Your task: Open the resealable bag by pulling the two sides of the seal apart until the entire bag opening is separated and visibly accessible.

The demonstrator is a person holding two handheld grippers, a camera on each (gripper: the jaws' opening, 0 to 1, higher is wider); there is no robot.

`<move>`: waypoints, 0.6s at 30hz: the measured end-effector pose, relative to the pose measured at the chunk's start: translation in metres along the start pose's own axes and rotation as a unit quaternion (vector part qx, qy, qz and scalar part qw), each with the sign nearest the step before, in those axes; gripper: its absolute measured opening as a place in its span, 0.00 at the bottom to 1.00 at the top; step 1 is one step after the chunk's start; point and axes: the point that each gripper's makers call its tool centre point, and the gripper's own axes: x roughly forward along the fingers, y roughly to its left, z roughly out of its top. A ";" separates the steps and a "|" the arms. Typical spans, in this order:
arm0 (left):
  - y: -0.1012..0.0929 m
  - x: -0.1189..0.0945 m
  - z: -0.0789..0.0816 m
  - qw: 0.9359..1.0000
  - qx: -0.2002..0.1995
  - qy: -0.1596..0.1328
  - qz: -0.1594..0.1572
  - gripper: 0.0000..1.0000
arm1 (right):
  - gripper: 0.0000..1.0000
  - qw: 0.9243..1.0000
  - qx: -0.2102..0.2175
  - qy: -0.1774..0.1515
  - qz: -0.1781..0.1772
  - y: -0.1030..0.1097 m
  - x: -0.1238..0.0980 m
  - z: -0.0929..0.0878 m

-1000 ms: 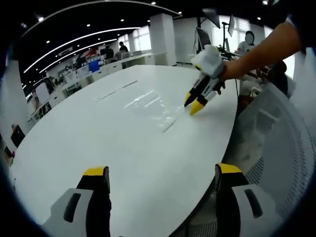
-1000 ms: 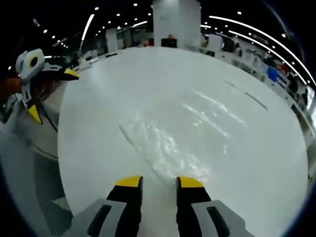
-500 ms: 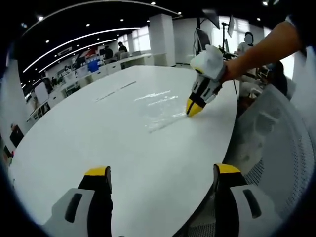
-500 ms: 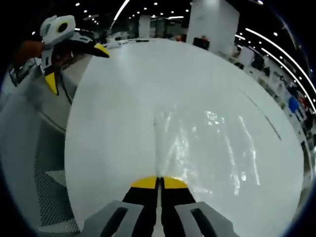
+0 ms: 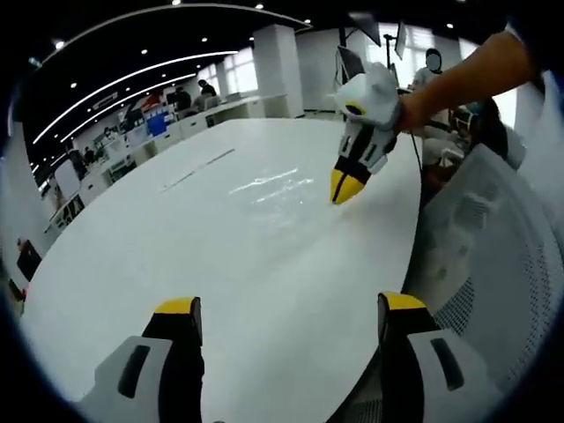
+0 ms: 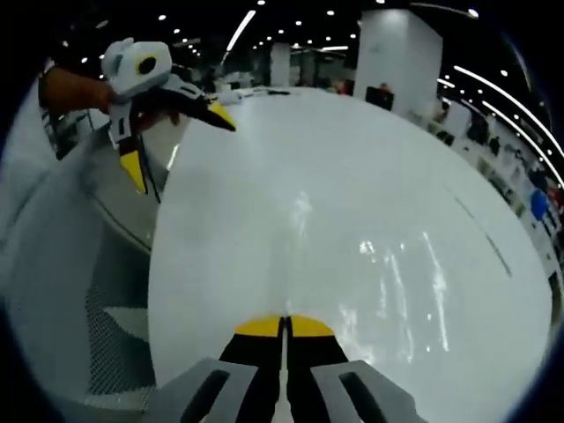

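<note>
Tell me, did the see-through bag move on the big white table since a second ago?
Yes. The right tongs shut on the bag and dragged it toward the far end of the table, closer to the dark line.

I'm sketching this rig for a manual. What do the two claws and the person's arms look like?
Both claws, left and right, have black jaws with yellow tips set in light grey housings. A thin dark cable hangs from the left claw in the right gripper view. The arm behind the right claw is bare to a dark sleeve.

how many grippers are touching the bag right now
1: the right gripper is shut on the edge of the clear resealable bag on the white table. The left gripper is open, off to the side.
</note>
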 end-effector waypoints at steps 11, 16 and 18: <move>-0.002 0.010 0.005 0.999 0.037 0.010 -0.013 0.73 | 0.00 0.998 -0.024 -0.012 0.051 0.020 -0.018 0.019; -0.003 0.016 0.009 0.998 0.063 0.021 -0.022 0.72 | 0.00 0.997 -0.053 -0.008 0.058 0.024 -0.023 0.023; -0.003 0.018 0.012 0.997 0.069 0.021 -0.027 0.70 | 0.00 0.996 -0.065 -0.008 0.061 0.026 -0.025 0.025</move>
